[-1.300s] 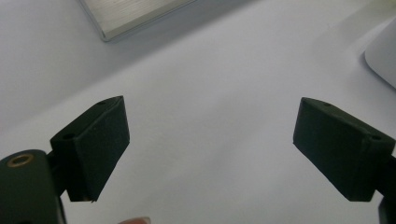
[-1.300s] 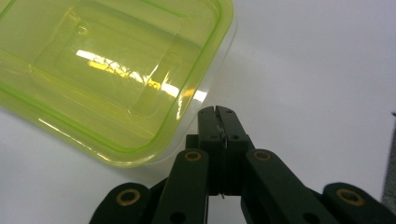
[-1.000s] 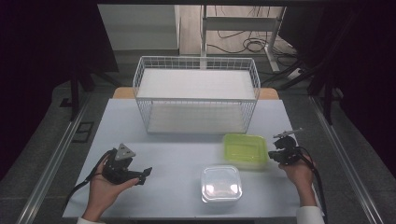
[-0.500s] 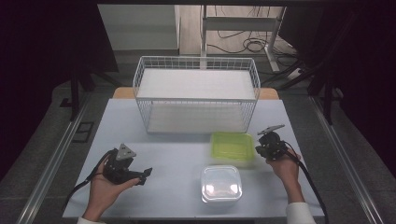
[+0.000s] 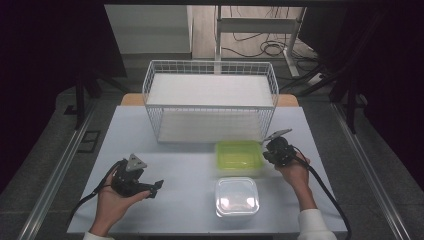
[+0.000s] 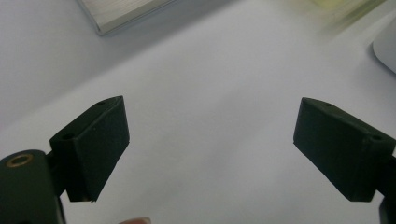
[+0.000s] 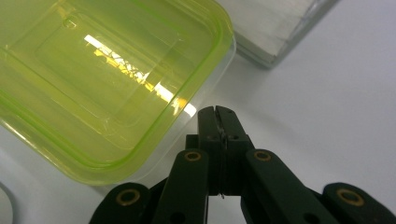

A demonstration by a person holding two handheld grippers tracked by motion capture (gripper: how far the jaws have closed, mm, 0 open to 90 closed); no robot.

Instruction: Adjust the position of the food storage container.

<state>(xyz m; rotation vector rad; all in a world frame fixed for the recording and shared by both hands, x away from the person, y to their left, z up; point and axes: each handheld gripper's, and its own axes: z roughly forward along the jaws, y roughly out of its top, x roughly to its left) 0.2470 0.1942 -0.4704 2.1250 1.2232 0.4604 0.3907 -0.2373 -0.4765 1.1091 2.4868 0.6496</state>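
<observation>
You worked at a pale grey table in a dark room, cables on the floor behind. A white wire basket stood at the far middle. A yellow-green lidded container lay just in front of it, and a clear lidded container sat nearer you. Your left gripper was spread wide over bare tabletop — holding nothing. Your right gripper was clenched tight, jaws pressed together, empty, tips just beside the yellow-green container's corner — contact unclear.

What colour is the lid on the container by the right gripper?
Translucent yellow-green lid, clearest in the right gripper view.
</observation>
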